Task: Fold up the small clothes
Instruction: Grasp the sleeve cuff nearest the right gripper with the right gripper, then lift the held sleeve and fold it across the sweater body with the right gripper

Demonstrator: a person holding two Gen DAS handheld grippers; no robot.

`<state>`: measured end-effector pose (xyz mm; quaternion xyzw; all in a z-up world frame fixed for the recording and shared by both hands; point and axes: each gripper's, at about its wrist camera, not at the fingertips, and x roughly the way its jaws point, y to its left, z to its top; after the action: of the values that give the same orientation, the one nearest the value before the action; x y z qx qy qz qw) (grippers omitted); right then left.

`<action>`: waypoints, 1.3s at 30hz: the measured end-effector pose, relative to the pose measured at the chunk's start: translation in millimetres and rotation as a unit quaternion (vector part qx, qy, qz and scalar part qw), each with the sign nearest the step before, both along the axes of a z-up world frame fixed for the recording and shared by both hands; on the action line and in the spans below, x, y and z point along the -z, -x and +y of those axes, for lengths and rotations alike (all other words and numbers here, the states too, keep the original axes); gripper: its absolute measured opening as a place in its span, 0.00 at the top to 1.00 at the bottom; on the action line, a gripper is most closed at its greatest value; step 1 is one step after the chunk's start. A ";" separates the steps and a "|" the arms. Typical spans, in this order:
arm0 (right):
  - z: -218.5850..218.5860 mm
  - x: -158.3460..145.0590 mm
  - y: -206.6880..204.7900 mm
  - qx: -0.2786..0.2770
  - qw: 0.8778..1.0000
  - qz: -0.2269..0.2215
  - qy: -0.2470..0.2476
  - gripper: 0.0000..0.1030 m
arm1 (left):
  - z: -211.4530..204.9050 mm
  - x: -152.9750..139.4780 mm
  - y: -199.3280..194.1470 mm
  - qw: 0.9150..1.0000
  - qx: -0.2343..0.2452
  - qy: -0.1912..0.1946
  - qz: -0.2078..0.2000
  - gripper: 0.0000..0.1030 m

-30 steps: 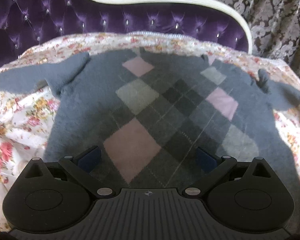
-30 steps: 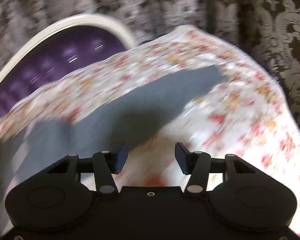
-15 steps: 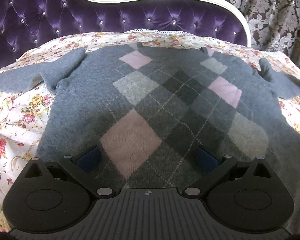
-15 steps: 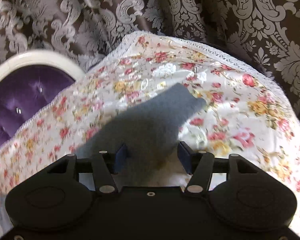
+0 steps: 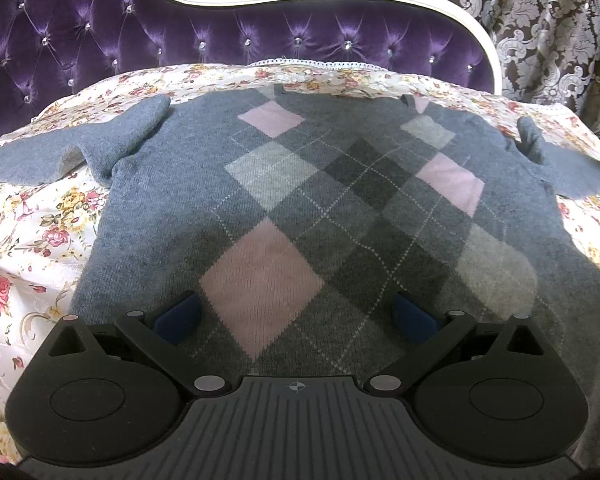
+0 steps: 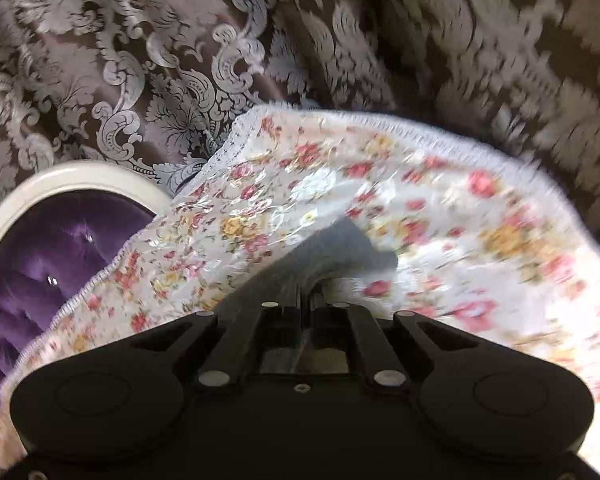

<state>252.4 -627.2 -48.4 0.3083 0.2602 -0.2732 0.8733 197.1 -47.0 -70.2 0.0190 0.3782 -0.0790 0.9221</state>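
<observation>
A small grey sweater [image 5: 324, 216] with pink and grey argyle diamonds lies flat, front up, on a floral sheet [image 5: 32, 240]. Its left sleeve [image 5: 72, 152] spreads out to the left and its right sleeve [image 5: 568, 176] to the right. My left gripper [image 5: 296, 316] is open and empty over the sweater's lower hem. In the right wrist view my right gripper [image 6: 305, 304] is shut on the grey sleeve [image 6: 340, 252], which lifts off the sheet [image 6: 460, 248] in a fold.
A purple tufted headboard [image 5: 260, 36] with a white rim stands behind the sheet and shows in the right wrist view [image 6: 52, 248]. Brown damask curtains [image 6: 260, 40] hang behind and to the right. The sheet's lace edge [image 6: 380, 124] drops off at the far right.
My right gripper moved onto the right sleeve and closed on it, where it was open before. My left gripper stayed open over the hem, drifting slightly.
</observation>
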 end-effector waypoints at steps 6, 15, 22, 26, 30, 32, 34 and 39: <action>1.3 -41.7 44.4 0.012 0.998 -0.004 0.055 0.90 | -0.1 -0.3 1.0 1.000 -0.001 0.001 -0.001 0.00; 52.8 -115.4 50.9 -0.042 0.987 -0.014 0.156 0.90 | 0.7 -0.4 2.4 1.000 -0.001 0.005 -0.004 0.00; 173.7 -180.4 19.6 -0.185 0.949 -0.068 0.248 0.90 | 2.8 0.6 3.8 1.000 0.000 0.011 -0.008 0.00; 265.3 -197.7 -1.9 -0.294 0.915 -0.103 0.256 0.90 | 2.8 0.7 3.7 1.000 0.000 0.012 -0.009 0.00; 352.0 -184.6 -27.8 -0.395 0.881 -0.112 0.235 0.90 | 2.9 0.8 3.7 1.000 0.000 0.013 -0.010 0.00; 387.7 -168.4 -39.0 -0.434 0.867 -0.106 0.221 0.90 | 3.1 0.9 3.9 1.000 0.000 0.013 -0.010 0.00; 426.0 -144.1 -50.8 -0.475 0.851 -0.092 0.204 0.90 | 3.2 1.1 4.1 1.000 0.001 0.014 -0.011 0.00; 499.2 -85.7 -59.2 -0.562 0.801 -0.051 0.198 0.87 | 3.1 1.0 4.4 1.000 0.001 0.014 -0.011 0.00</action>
<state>311.6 -128.0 37.3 -0.0583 0.2827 0.2358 0.9279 192.7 -43.9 -71.2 0.0073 0.3669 -0.0848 0.9264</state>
